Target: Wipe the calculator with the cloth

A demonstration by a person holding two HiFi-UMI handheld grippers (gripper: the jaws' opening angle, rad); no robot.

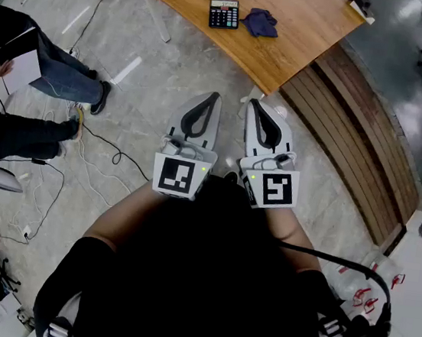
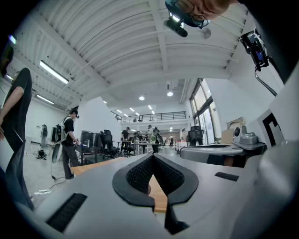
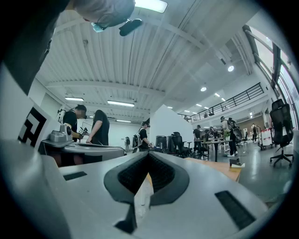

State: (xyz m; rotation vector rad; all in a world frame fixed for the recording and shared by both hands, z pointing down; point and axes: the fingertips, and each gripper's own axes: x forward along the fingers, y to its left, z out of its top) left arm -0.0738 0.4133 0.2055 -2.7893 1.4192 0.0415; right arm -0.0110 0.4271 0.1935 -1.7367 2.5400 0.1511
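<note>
A black calculator (image 1: 224, 13) lies on the wooden table (image 1: 315, 23) at the top of the head view, and a crumpled dark blue cloth (image 1: 260, 22) sits just to its right. Both grippers hang side by side over the floor, well short of the table and close to my body. The left gripper (image 1: 215, 96) is shut with nothing in it, and so is the right gripper (image 1: 253, 102). In the left gripper view the jaws (image 2: 153, 156) meet at their tips, with a strip of table showing behind them. In the right gripper view the right gripper (image 3: 148, 154) is shut too, and neither of these two views shows the calculator or the cloth.
The table's curved front edge runs diagonally above the grippers, with slatted wooden panelling (image 1: 354, 136) below it on the right. Two people's legs (image 1: 61, 75) and loose cables (image 1: 83, 147) occupy the floor at left. Bags and gear (image 1: 367, 300) lie at the lower right.
</note>
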